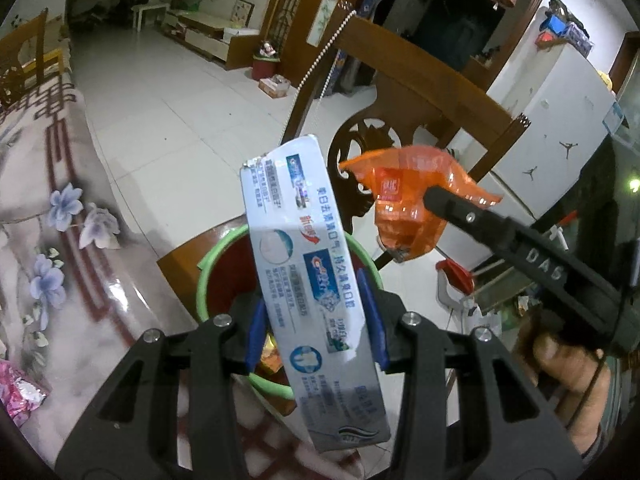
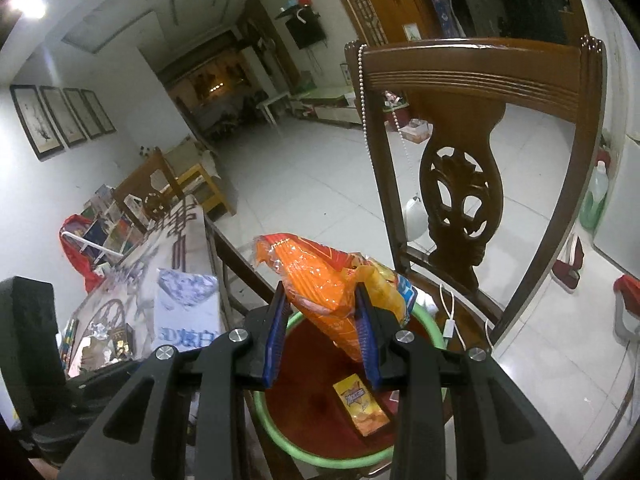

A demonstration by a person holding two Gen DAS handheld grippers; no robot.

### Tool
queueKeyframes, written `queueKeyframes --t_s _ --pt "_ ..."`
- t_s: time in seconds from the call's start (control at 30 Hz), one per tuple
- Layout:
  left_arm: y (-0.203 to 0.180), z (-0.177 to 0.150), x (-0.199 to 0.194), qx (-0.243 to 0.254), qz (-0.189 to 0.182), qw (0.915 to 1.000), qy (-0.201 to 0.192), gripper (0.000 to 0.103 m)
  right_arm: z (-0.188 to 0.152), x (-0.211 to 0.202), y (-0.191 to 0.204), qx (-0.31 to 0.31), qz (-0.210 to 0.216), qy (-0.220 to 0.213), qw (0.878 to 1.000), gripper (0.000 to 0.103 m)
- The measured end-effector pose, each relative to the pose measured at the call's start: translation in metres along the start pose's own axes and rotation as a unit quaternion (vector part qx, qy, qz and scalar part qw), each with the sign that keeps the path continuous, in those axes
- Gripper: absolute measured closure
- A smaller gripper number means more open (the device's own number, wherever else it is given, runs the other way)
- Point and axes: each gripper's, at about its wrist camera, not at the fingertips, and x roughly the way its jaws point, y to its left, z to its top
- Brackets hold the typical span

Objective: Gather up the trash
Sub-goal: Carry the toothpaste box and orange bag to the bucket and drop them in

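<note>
L gripper [image 1: 316, 320]: blue fingers [image 1: 256, 332] pinch a flattened silver-blue toothpaste box [image 1: 298, 256] by its two long edges. Box stands nearly upright, tilted a bit, torn top end toward 12 o'clock, lower end running down past the fingers toward 6. It hangs right over the basin [image 1: 208, 264], which has a green rim and red inside and sits on a wooden chair seat [image 1: 180, 256]. Beside the box at 8 o'clock, a bit of yellow-orange packet shows inside the basin.

R gripper [image 2: 324, 332]: fingers [image 2: 368, 344] clamp a crumpled orange plastic wrapper [image 2: 320, 280], w/ a yellowish bit of packaging bunched against it on the 3 o'clock side. Wrapper sticks up and out toward 11 o'clock, above the basin [image 2: 280, 436]. In the L wrist view the same wrapper [image 1: 404, 204] sits at 2 o'clock from the box, near it but not touching, w/ the R gripper [image 1: 430, 194] coming in from 4 o'clock and a hand [image 1: 568, 376] behind it.

Inside the basin, R wrist view: a yellow snack packet [image 2: 360, 404] lies flat on the red bottom at 5 o'clock from the fingers.

Chair back [image 2: 464, 200] rises behind the basin at 1 o'clock, a bead string [image 2: 363, 92] draped over its corner. Desk [image 1: 36, 184] w/ floral cloth lies at 9 o'clock in the L wrist view; a pink foil wrapper [image 1: 20, 392] lies on it near the frame edge
</note>
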Motion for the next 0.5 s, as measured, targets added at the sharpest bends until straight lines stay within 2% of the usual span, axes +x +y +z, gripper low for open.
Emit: queueKeyframes --t_s 0.13,0.23,0.27,0.3,0.37,0.4,0.5 --pt "0.002 0.001 0.007 -0.022 -0.009 0.9997 0.005 0.063 0.003 0.002 -0.001 0.001 0.007 0.000 1.000 0.072" --pt "-0.001 0.002 0.010 -0.017 -0.006 0.9998 0.002 0.063 0.005 0.005 -0.001 0.005 0.017 0.001 1.000 0.070" --pt "-0.001 0.001 0.010 -0.013 0.001 0.9999 -0.001 0.059 0.005 0.004 -0.001 0.006 0.018 -0.002 1.000 0.069" --pt "-0.001 0.001 0.010 -0.012 0.005 0.9999 -0.002 0.045 0.005 0.003 -0.002 0.006 0.018 -0.006 1.000 0.068" --pt "0.003 -0.001 0.008 -0.018 0.009 0.9997 -0.009 0.029 0.007 0.003 -0.004 0.012 0.020 -0.009 1.000 0.049" --pt "0.006 -0.002 0.007 -0.022 0.013 0.9996 -0.011 0.022 0.007 0.002 -0.004 0.015 0.021 -0.011 1.000 0.044" --pt "0.014 -0.003 0.001 -0.033 0.019 0.9992 -0.015 0.014 0.007 0.000 -0.002 0.016 0.021 -0.015 1.000 0.033"
